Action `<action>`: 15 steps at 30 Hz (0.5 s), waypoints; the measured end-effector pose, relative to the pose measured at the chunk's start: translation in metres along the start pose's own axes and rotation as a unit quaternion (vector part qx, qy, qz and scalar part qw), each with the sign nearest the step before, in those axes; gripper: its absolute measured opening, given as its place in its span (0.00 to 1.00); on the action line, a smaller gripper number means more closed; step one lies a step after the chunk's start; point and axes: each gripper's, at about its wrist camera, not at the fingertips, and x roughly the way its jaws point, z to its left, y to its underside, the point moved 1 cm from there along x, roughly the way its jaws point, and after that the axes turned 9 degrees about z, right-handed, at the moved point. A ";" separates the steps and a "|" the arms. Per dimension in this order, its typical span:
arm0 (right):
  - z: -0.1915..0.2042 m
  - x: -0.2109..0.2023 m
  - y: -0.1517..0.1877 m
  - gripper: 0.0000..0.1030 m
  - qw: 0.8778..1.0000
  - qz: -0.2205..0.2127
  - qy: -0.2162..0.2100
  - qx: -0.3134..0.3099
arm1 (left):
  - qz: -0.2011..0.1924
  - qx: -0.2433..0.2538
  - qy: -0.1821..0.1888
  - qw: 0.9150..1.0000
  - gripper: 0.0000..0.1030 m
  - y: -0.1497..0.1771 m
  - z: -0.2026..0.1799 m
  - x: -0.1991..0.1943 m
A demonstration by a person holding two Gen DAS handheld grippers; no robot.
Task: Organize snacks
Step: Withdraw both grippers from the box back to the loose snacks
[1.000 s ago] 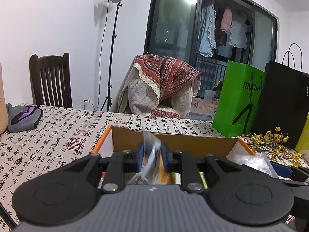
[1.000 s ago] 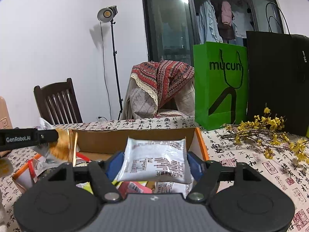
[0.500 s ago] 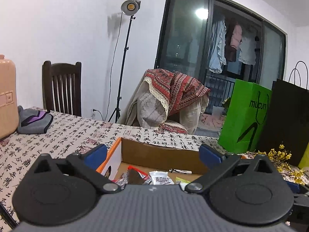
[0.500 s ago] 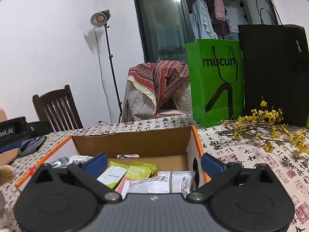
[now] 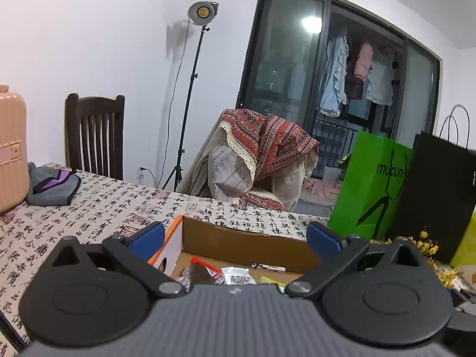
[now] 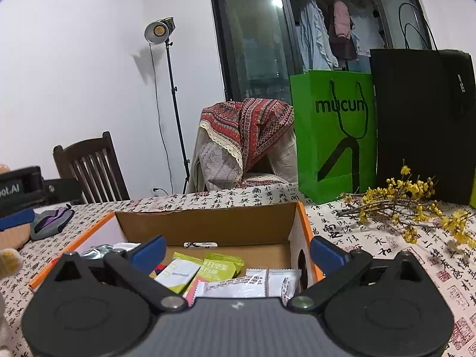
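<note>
in the left wrist view, my left gripper (image 5: 235,239) was spread wide, its blue fingertips (image 5: 148,239) well apart with nothing between them. it hung over the near-left part of the cardboard box (image 5: 238,242), which sat on the calligraphy tablecloth (image 5: 89,208). past my gripper body i could see only a strip of the box floor: a dark brown packet (image 5: 198,274), a red-edged packet (image 5: 205,264) behind it, a small white packet with red print (image 5: 238,278) and a sliver of a yellow-green one (image 5: 272,280). they lay loose and overlapping, not in rows. the rest of the floor was hidden by my gripper.

in the right wrist view, my right gripper (image 6: 236,253) was also splayed open and carrying nothing, poised over the right half of the same cardboard box (image 6: 205,226). inside lay two lime green sachets (image 6: 221,269), a white-and-green sachet (image 6: 177,273) just beside them, clear white-printed packets (image 6: 238,287) nearest me against the right wall, and a silvery packet (image 6: 96,251) over on the left side. my other gripper showed at the left edge of this view. on the cloth outside the box i saw yellow flower sprigs (image 6: 416,205), a green bag (image 6: 336,136) and a black bag (image 6: 422,125), but no snack still waiting.

i judged the gathering largely done, since every snack i could see was already in the box. what seemed left was tidying, as the packets lay jumbled, and checking the table parts neither view showed.
</note>
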 end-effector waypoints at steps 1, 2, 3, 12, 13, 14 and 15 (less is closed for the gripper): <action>0.001 -0.001 -0.001 1.00 1.000 0.004 -0.006 -0.001 | 0.001 -0.004 0.002 1.000 1.00 -0.001 0.001 -0.003; 0.001 -0.003 -0.002 1.00 1.000 0.009 -0.014 -0.003 | 0.004 -0.007 0.003 1.000 1.00 -0.001 0.002 -0.005; 0.002 -0.005 -0.003 1.00 1.000 0.012 -0.018 -0.004 | 0.006 -0.008 0.003 1.000 1.00 -0.001 0.003 -0.007; 0.015 -0.041 0.000 1.00 0.999 0.014 -0.023 -0.033 | 0.021 -0.005 0.001 1.000 1.00 0.001 0.016 -0.034; 0.015 -0.045 0.002 1.00 0.999 0.014 -0.024 -0.035 | 0.022 -0.003 0.002 1.000 1.00 0.002 0.017 -0.037; 0.016 -0.049 0.004 1.00 0.999 0.015 -0.025 -0.038 | 0.024 -0.001 0.002 1.000 1.00 0.003 0.019 -0.041; 0.017 -0.053 0.007 1.00 0.999 0.016 -0.025 -0.042 | 0.024 0.001 0.003 1.000 1.00 0.004 0.021 -0.045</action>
